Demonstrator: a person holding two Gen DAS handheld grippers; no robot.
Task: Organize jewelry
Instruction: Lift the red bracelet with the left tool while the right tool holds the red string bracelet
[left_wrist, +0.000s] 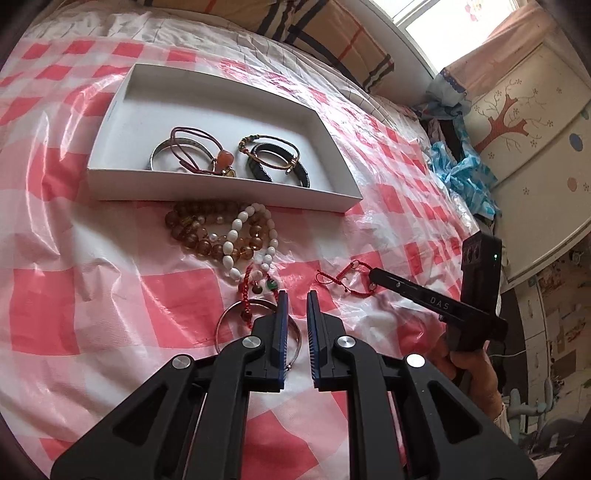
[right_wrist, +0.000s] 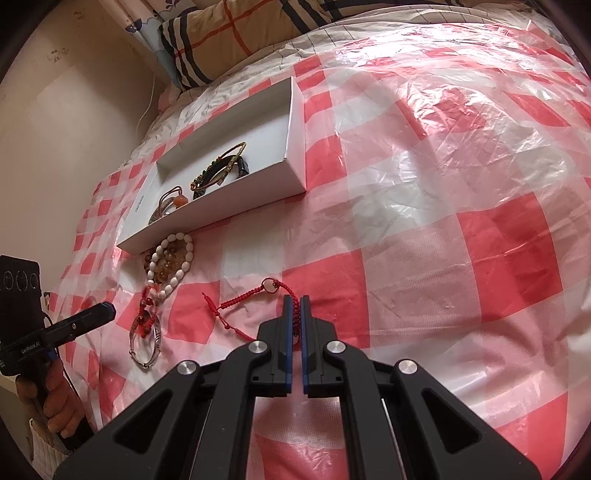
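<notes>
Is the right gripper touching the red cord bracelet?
Touching. The right wrist view shows the right gripper shut on the red cord bracelet, the braid pinched between its pads.

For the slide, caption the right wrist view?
Right gripper pinches a red cord bracelet on the checked sheet, white box beyond.

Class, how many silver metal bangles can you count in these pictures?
2. One silver bangle lies in the white box; a second bangle lies on the checked cloth, partly behind the left tongs. More could be hidden under the beads.
</notes>
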